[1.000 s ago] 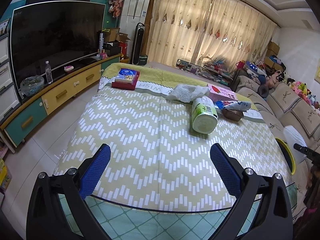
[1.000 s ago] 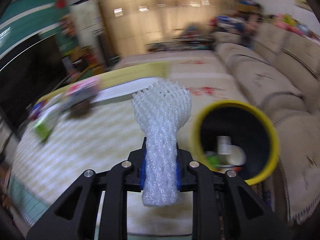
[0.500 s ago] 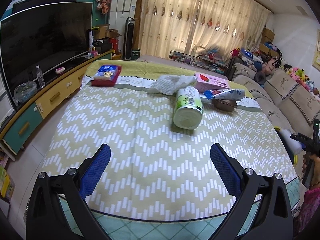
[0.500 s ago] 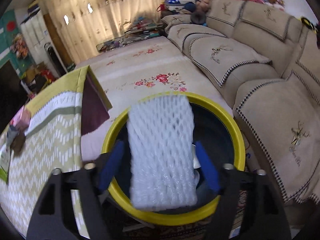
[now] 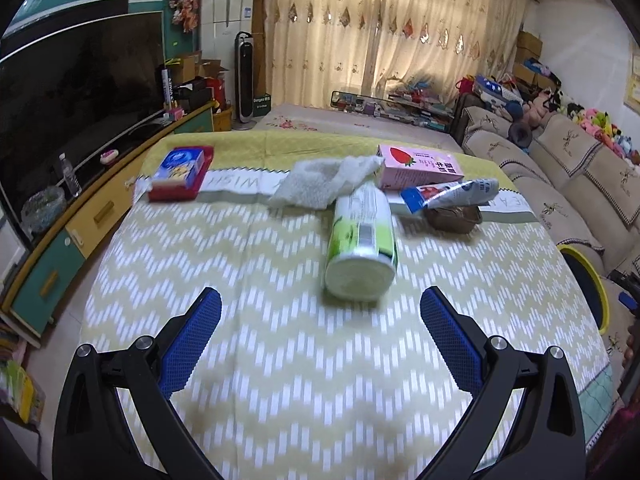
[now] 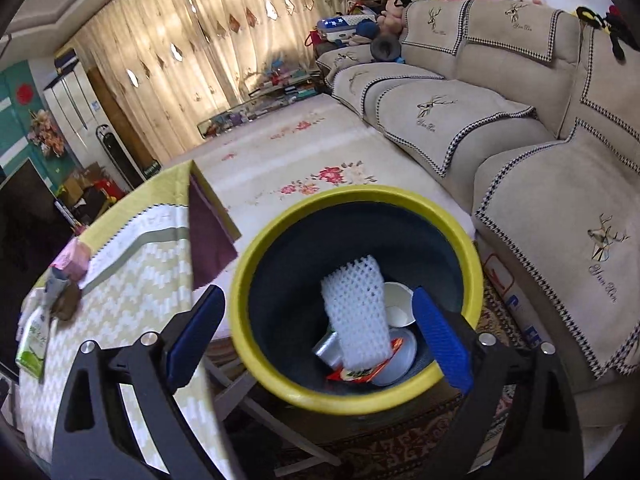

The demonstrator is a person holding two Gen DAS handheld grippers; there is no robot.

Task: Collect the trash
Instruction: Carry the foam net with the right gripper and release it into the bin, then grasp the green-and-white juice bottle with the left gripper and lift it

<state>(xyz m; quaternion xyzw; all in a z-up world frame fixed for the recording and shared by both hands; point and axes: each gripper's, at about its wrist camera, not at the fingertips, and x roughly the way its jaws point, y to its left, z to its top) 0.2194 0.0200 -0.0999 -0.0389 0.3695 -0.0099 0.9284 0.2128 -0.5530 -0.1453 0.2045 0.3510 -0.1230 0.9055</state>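
1. The right gripper (image 6: 318, 326) has just been opened wide over the yellow-rimmed bin (image 6: 256, 248); nothing is pinched.
2. The white foam net (image 6: 358, 320) is seen inside the bin, atop other rubbish.
3. The left gripper (image 5: 320, 312) is held spread and empty above the table (image 5: 280, 360), near the toppled green canister (image 5: 362, 248).

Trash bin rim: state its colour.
Yellow rim around a dark inside; clearest in the right wrist view.

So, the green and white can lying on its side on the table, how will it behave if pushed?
The can is round and lies on its side, so it would probably roll. It looks rigid, unlike the crumpled foam net behind it. Its smooth label may slip.
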